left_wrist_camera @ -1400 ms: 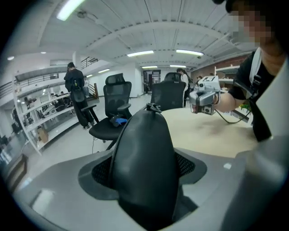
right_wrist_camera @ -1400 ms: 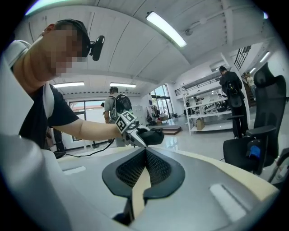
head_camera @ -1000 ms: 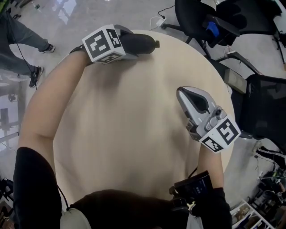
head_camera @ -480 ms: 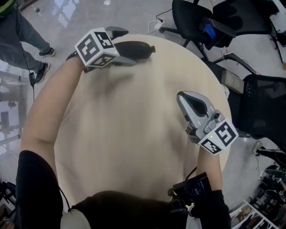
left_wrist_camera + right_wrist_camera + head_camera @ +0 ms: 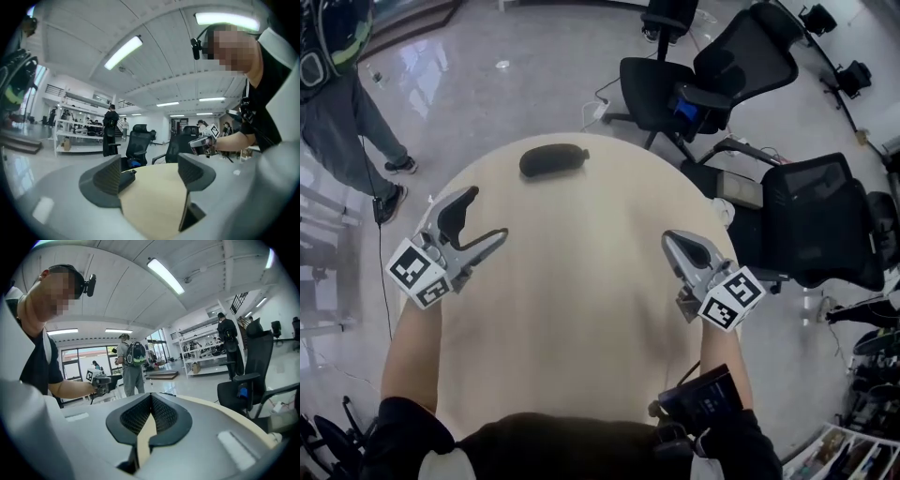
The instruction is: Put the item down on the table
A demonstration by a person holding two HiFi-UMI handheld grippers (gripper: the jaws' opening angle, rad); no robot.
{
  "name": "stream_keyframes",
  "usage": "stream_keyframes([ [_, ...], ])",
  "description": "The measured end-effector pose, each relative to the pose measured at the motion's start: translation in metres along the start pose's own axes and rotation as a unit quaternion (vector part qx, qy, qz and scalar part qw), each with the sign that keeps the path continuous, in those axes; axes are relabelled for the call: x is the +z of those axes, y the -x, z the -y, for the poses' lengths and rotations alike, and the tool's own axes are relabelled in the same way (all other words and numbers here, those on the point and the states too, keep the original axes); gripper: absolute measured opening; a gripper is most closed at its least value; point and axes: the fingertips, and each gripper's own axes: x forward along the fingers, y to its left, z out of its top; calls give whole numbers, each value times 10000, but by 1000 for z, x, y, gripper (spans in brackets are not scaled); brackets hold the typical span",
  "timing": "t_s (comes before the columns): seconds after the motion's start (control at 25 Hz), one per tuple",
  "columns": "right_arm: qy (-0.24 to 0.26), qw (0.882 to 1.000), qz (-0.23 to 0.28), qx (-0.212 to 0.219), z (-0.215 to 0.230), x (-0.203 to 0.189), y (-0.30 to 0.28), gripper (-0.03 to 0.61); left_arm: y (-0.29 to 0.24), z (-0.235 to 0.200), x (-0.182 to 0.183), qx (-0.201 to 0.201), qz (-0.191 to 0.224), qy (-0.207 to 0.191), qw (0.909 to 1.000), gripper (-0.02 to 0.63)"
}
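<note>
Head view: round pale table (image 5: 581, 300) seen from above, one gripper over each side of it.
Item: dark oblong item (image 5: 551, 160), lying flat on the table near its far edge, free of both grippers.
Left gripper (image 5: 487, 214): over the left edge of the table, well apart from the item, pointed toward the far side, marker cube toward the person.
Left jaws: apart, just been closing a little, nothing between them but bare tabletop.
Left gripper view: left gripper (image 5: 147, 171) looking across the tabletop. End of the dark oblong item (image 5: 127, 174) showing just past the left-hand jaw, not touching it.
Right gripper (image 5: 670, 242): over the right edge of the table, well apart from the item.
Right jaws: together at the tips, holding nothing.
Right gripper view: right gripper (image 5: 151, 398) with ribbed pads meeting, thin strip of tabletop visible below them.
Surroundings: black office chairs (image 5: 712, 75) beyond the far right of the table. Standing person (image 5: 337, 103) on the glossy floor (image 5: 516, 56) at upper left.
</note>
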Motion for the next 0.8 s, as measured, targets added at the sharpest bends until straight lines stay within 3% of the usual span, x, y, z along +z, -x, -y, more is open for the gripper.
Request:
stream_keyframes([
  [0.08,-104,9999,-9,-118,-16,5,23,14,38,21,7,184,179,370,9990,264],
  [0.24,-201,9995,-10,-262,-64,22,59,14,107,62,37,302,495,856,9946,28],
  [0.28,-276,9993,24,-244,-77,26,64,14,122,70,46,327,543,920,9937,-2],
  [0.44,-647,9977,108,-147,-134,33,80,14,180,99,83,380,633,901,9932,-3],
  [0.8,-546,9980,216,-251,-280,40,109,14,321,165,130,7,974,729,9926,-2],
])
